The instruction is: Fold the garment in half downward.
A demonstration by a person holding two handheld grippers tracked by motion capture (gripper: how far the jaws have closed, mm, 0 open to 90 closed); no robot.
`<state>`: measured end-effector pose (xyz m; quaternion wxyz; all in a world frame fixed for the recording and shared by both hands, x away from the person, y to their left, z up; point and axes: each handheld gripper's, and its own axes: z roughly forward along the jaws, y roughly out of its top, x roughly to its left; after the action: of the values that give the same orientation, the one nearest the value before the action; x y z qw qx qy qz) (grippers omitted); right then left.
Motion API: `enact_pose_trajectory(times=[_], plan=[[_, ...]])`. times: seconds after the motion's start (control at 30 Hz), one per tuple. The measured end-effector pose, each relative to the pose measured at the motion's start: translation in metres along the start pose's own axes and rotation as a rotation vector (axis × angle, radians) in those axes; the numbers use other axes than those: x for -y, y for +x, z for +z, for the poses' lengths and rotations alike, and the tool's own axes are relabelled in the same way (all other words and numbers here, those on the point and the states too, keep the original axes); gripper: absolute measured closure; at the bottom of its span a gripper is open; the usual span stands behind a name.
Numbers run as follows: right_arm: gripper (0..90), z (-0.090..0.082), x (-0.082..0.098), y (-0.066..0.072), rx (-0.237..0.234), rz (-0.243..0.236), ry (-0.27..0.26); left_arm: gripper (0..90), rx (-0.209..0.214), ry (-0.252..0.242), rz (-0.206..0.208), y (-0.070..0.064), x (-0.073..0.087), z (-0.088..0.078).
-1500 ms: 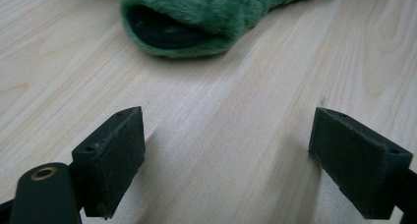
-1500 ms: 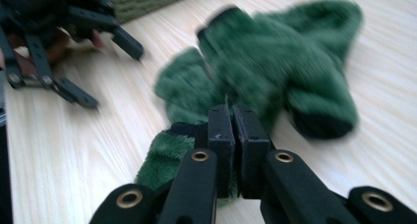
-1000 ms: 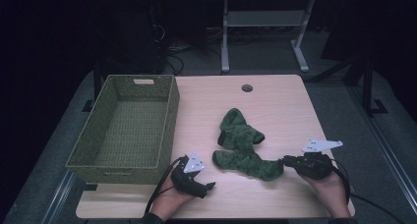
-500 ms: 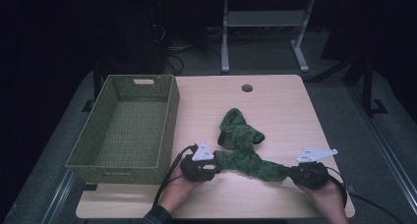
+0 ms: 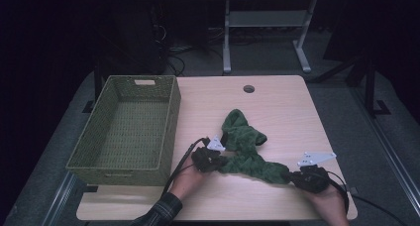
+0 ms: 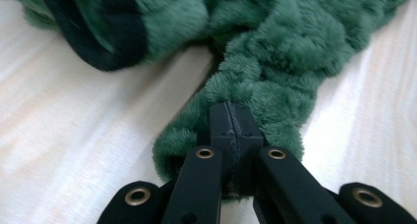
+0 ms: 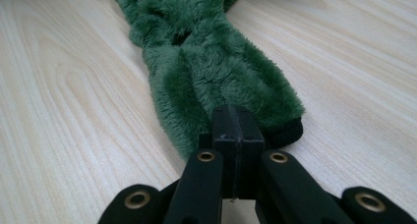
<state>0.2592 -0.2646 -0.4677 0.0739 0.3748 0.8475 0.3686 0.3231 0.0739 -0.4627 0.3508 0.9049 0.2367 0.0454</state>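
The green fleece garment (image 5: 246,149) lies crumpled on the counter (image 5: 282,107), right of the woven basket (image 5: 129,129), with one end stretched out toward each hand. The left gripper (image 5: 218,159) has just been closing, and in the left gripper view its fingers (image 6: 231,130) are pinched together on the plush edge of one end. Over at the near right, the right gripper (image 5: 292,176) bites the other end, fingers (image 7: 233,130) clamped on the fleece just by its dark cuff (image 7: 285,130).
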Motion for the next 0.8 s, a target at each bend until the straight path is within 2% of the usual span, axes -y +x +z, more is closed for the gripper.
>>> enact_pose_trajectory(times=[0.03, 0.13, 0.3, 0.4, 0.5, 0.6, 0.63, 0.67, 0.7, 0.8], plan=[[90.0, 0.0, 0.0, 0.0, 0.001, -0.001, 0.0, 89.9, 0.005, 0.02, 0.009, -0.002, 0.002, -0.003], [90.0, -0.001, 0.001, 0.004, -0.002, 0.002, 0.011, 89.9, 0.019, 0.04, 0.009, -0.009, 0.009, -0.011], [90.0, 0.0, 0.003, 0.014, -0.016, -0.018, 0.031, 89.9, 0.031, 0.052, -0.008, -0.017, 0.021, -0.022], [90.0, 0.001, 0.002, 0.019, -0.019, -0.027, 0.038, 89.9, 0.031, 0.066, -0.005, -0.02, 0.026, -0.028], [90.0, 0.0, 0.003, 0.021, -0.027, -0.027, 0.041, 89.9, 0.027, 0.053, -0.024, -0.025, 0.032, -0.031], [90.0, 0.0, 0.004, 0.023, -0.034, -0.032, 0.044, 89.8, 0.039, 0.061, -0.023, -0.025, 0.034, -0.033], [90.0, 0.0, 0.003, 0.024, -0.041, -0.035, 0.04, 89.3, 0.05, 0.044, -0.045, -0.024, 0.033, -0.035], [90.0, 0.0, 0.003, 0.024, -0.041, -0.035, 0.04, 85.3, 0.05, 0.044, -0.045, -0.024, 0.033, -0.035], [88.5, -0.001, -0.001, 0.024, -0.04, -0.049, 0.033, 81.1, 0.041, -0.002, -0.053, -0.023, 0.03, -0.039], [85.6, -0.004, -0.01, 0.021, -0.034, -0.051, 0.001, 77.6, 0.021, -0.029, -0.045, -0.021, 0.02, -0.045]])
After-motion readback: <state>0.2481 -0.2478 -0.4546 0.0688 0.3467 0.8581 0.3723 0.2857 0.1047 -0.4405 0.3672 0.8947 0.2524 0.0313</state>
